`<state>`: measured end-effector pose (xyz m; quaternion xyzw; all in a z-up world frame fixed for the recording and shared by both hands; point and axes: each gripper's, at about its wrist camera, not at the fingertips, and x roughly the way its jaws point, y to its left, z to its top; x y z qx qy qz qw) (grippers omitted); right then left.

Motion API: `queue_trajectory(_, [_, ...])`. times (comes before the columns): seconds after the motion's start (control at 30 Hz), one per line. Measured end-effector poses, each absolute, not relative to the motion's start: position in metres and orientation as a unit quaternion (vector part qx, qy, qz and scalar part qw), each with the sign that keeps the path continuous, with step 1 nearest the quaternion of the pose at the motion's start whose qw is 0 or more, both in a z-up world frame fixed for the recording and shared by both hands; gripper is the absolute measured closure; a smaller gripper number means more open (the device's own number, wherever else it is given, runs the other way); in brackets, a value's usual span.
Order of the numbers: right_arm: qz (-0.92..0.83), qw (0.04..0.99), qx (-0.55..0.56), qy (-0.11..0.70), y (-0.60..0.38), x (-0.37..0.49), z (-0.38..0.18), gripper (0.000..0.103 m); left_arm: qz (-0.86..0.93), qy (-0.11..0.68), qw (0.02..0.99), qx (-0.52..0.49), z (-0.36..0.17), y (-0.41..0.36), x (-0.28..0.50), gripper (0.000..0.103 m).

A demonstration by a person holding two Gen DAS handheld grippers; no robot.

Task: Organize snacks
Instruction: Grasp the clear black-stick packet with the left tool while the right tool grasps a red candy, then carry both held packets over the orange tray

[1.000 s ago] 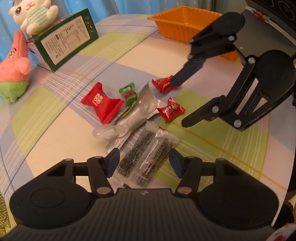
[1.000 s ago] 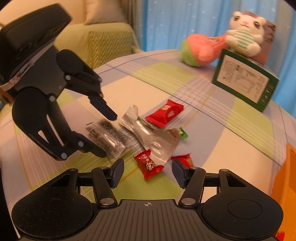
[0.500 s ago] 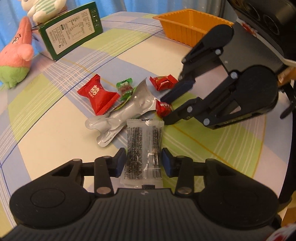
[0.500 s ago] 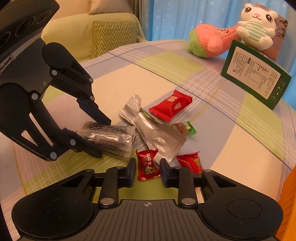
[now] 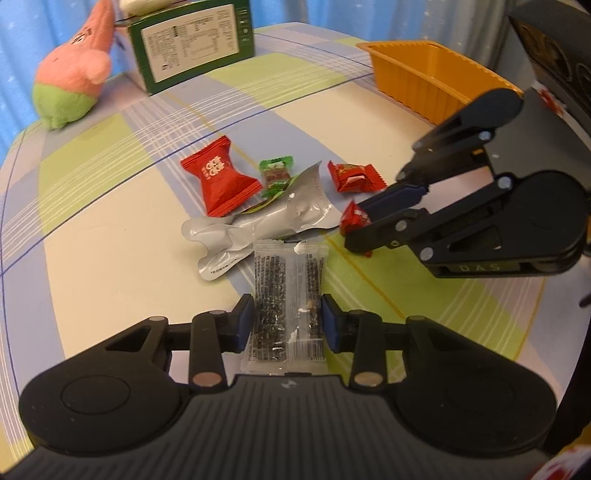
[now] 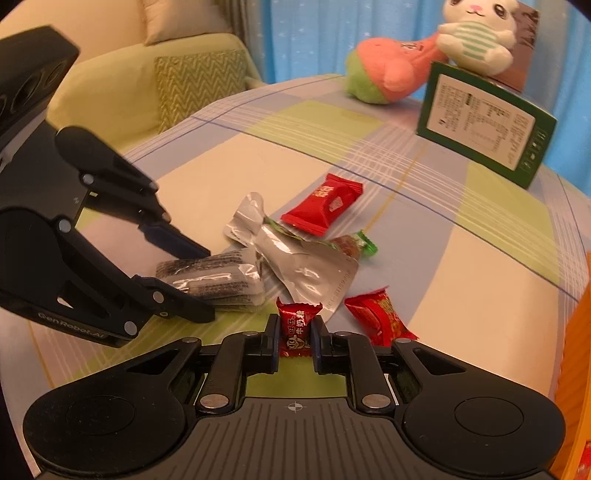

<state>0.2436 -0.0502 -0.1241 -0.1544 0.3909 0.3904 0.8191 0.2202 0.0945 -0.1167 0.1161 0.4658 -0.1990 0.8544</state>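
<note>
My left gripper is shut on a clear packet of black seed bars, also seen in the right wrist view. My right gripper is shut on a small red candy; it shows in the left wrist view between the right gripper's fingers. On the checked tablecloth lie a second small red candy, a larger red packet, a green candy and a crumpled silver wrapper. An orange tray stands at the back right.
A green box and a pink and green plush toy stand at the far left edge of the table. A white plush bunny sits on the box. A yellow-green sofa lies beyond the table.
Both grippers have closed: the left onto the seed bar packet, the right onto the small red candy. Both were open around them a second ago.
</note>
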Motion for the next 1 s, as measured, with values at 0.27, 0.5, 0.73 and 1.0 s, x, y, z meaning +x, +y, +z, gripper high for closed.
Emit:
queue_trajectory(0.27, [0.354,0.837,-0.101,0.405,-0.069,0.236,-0.112,0.087,-0.173,0.478,0.856,0.098,-0.112,0.088,0.210,0.069])
queue_trajectory(0.5, [0.318,0.850,-0.060,0.415,-0.092,0.213,-0.100,0.087,-0.149,0.478,0.863,0.072,-0.100,0.083,0.193,0.069])
queue_trajectory(0.73, [0.281,0.864,-0.012,0.417,-0.121,0.181,-0.080,0.087,-0.128,0.469,0.873,0.043,-0.074,0.067,0.171,0.069])
queue_trajectory(1.0, [0.240,0.883,0.013,0.403,-0.151,0.149,-0.049,0.087,-0.109,0.443,0.890,0.004,-0.041,0.036,0.141,0.069])
